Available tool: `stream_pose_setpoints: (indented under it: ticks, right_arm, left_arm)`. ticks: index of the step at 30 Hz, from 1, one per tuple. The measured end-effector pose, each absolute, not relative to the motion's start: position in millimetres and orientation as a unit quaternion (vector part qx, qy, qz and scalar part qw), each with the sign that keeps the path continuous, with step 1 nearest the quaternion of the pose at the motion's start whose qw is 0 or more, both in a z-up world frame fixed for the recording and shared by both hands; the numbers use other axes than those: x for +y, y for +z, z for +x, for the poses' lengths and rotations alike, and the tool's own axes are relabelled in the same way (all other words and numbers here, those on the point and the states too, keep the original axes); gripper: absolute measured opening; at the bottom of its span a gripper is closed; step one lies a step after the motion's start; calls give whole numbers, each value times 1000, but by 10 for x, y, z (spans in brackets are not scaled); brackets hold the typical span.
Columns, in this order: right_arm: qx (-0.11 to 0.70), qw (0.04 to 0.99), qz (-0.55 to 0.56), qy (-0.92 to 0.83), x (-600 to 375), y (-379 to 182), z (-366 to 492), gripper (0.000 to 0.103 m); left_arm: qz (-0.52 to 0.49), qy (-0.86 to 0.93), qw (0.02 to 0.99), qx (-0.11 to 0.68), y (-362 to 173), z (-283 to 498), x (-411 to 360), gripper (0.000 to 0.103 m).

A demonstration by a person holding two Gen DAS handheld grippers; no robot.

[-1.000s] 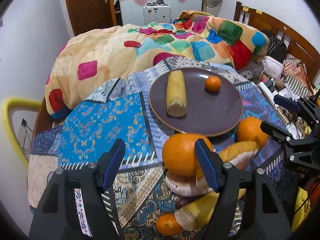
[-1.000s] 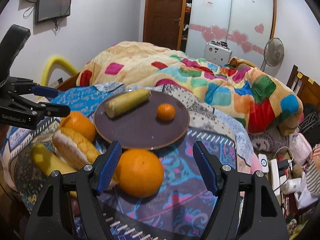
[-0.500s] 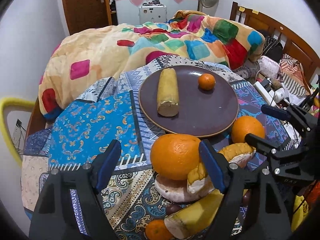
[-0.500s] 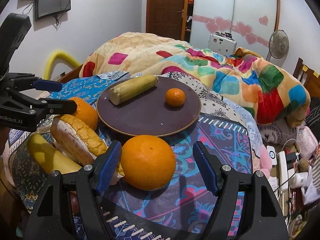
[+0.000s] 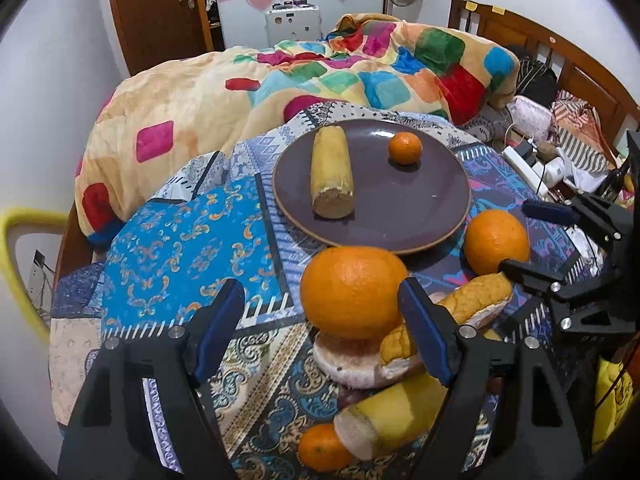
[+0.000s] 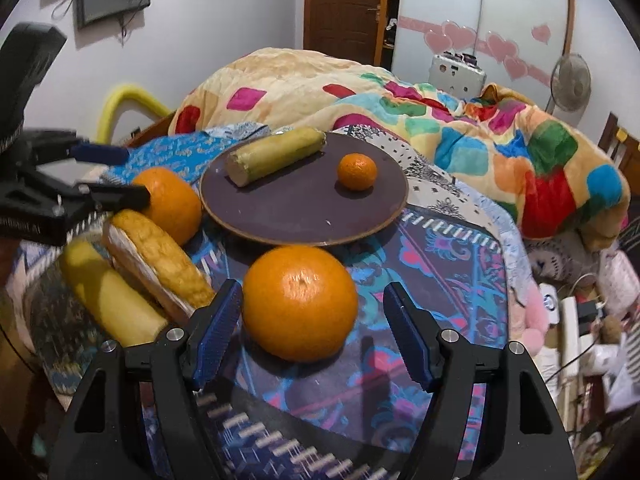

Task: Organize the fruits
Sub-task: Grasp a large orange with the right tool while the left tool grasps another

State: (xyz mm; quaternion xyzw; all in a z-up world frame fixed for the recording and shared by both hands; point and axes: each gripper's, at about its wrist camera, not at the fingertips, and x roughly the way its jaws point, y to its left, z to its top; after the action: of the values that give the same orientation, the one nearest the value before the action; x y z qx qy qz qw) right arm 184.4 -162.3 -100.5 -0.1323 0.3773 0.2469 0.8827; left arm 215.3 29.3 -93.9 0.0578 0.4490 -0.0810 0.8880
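From the left wrist camera, the left gripper [image 5: 320,332] points down at a patterned cloth [image 5: 172,240] spread over a small table beside a bed with a colourful quilt [image 5: 320,76]. Its jaws have just been opening and stand wide. A large orange [image 5: 352,290] sits between them, nearer the right-hand pad, and neither pad appears to press on it. This orange rests on top of a heap of bread-like rolls [image 5: 440,320] and a yellow cylinder [image 5: 392,420], so it looks liable to roll if nudged. Beyond lies a dark round plate [image 5: 400,216] that already holds a corn-like piece [image 5: 332,176] and a small tangerine [image 5: 405,148], which suggests the plate is where the fruit is being gathered. From the right wrist camera, the right gripper [image 6: 312,328] straddles a second large orange [image 6: 300,302] lying on the cloth just in front of the plate [image 6: 280,208]. Its jaws have just been closing a little; the left pad is at the orange's skin, while a clear gap remains on the right, so nothing is gripped yet. The likely next move is to close on this orange and lift it to the plate.
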Motion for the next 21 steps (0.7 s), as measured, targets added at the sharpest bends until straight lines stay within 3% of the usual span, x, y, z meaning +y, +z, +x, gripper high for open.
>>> stream_pose_setpoints:
  ticks: [14, 15, 21]
  right_arm:
    - [389, 875, -110, 267, -1608, -1089, 1975, 66]
    - [389, 874, -110, 271, -1595, -1091, 1989, 61]
    - [385, 877, -109, 267, -1649, -1094, 1974, 60]
  left_arm:
    - [21, -97, 872, 478, -1002, 2372, 270, 79]
    - [18, -100, 871, 480, -1007, 2386, 271, 78]
    - [8, -125, 858, 499, -1068, 2449, 189, 68]
